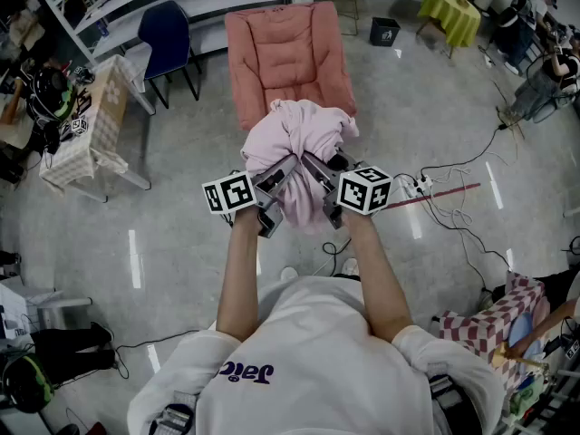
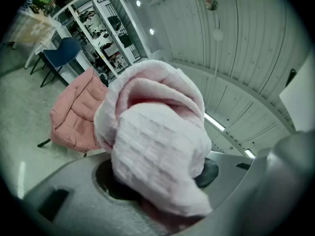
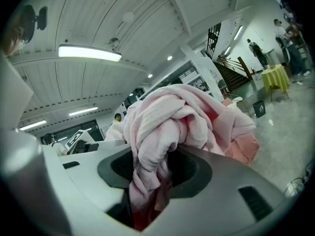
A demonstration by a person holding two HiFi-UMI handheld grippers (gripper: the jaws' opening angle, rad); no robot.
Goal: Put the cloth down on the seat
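A bunched pale pink cloth hangs in the air in front of me, held from both sides. My left gripper is shut on its left part, and the cloth fills the space between those jaws. My right gripper is shut on the right part, with folds of the cloth squeezed between the jaws. The pink cushioned chair stands on the floor just beyond the cloth, its seat partly hidden by the bundle. In the left gripper view, the chair sits low at the left.
A dark blue chair and white shelving stand behind the pink chair at left. A table with a checked cover is at far left. Cables and a power strip lie on the floor at right. People stand at the far right.
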